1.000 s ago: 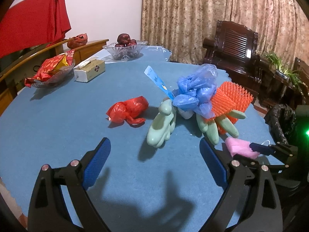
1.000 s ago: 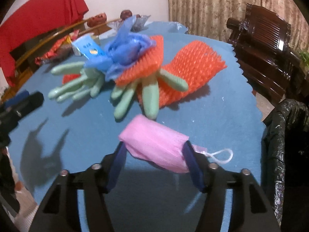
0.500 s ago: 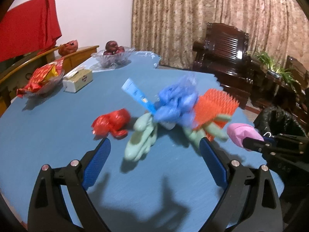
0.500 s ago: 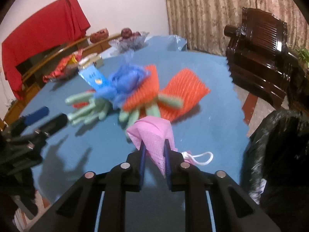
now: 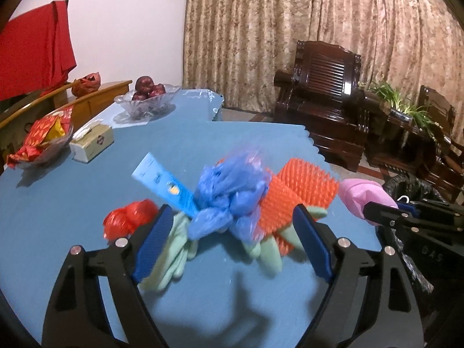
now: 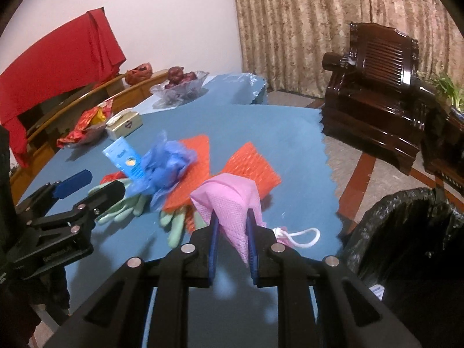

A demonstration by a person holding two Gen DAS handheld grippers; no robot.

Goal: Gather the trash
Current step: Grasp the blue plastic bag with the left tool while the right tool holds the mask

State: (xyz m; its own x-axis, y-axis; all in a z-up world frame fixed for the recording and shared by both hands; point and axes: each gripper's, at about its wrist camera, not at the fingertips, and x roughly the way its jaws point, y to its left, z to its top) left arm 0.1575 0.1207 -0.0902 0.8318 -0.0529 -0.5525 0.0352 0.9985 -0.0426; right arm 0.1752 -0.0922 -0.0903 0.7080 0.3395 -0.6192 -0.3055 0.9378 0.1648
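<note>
My right gripper (image 6: pixel 232 226) is shut on a pink face mask (image 6: pixel 232 200) and holds it above the blue table's near right edge; it also shows in the left wrist view (image 5: pixel 362 197). A black trash bag (image 6: pixel 406 232) stands open to the right, beside the table. My left gripper (image 5: pixel 229 232) is open and empty, just in front of a pile: a blue plastic bag (image 5: pixel 229 197), orange mesh (image 5: pixel 295 191), green gloves (image 5: pixel 174 255), a blue packet (image 5: pixel 162 182) and a red bag (image 5: pixel 127 220).
A tissue box (image 5: pixel 92 142), a bowl of red snack packs (image 5: pixel 43 142) and a glass fruit bowl (image 5: pixel 148 98) stand at the far left of the table (image 5: pixel 72 232). Dark wooden armchairs (image 5: pixel 327 98) stand beyond the table's right edge.
My right gripper closed on the pink mask and lifted it off the table toward the black bag. My left gripper moved forward to the pile, still open.
</note>
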